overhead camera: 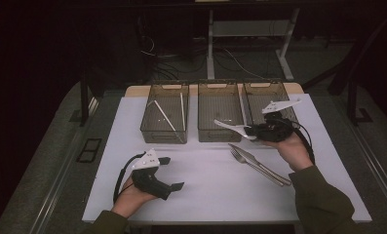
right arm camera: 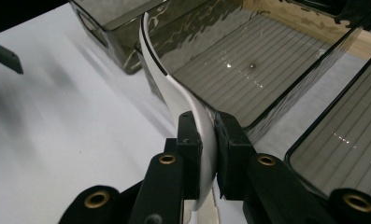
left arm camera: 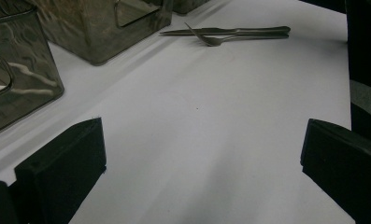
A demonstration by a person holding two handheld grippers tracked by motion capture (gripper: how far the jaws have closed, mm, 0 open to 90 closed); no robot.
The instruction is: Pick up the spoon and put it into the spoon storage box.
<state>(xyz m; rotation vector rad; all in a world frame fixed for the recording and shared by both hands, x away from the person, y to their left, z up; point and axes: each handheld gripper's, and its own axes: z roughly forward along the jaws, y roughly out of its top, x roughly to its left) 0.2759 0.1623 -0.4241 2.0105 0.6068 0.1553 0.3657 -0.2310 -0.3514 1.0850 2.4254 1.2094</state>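
Note:
My right gripper (overhead camera: 252, 130) is shut on a white spoon (overhead camera: 231, 126), which sticks out to the left, raised over the front wall of the middle bin (overhead camera: 218, 105). In the right gripper view the pads pinch the curved spoon (right arm camera: 171, 91) near one end, the gripper (right arm camera: 205, 135) just in front of that bin (right arm camera: 248, 70). My left gripper (overhead camera: 172, 173) rests low on the white table (overhead camera: 205, 185) at the front left, open, with nothing between its jaws (left arm camera: 202, 158).
Three smoky translucent bins stand in a row at the back; the left bin (overhead camera: 154, 127) holds thin white sticks (overhead camera: 165, 117), and the right bin (overhead camera: 259, 88) sits behind my right hand. A metal fork (overhead camera: 242, 158) and knife (overhead camera: 261, 165) lie together right of centre, fork (left arm camera: 211, 39) and knife (left arm camera: 230, 31).

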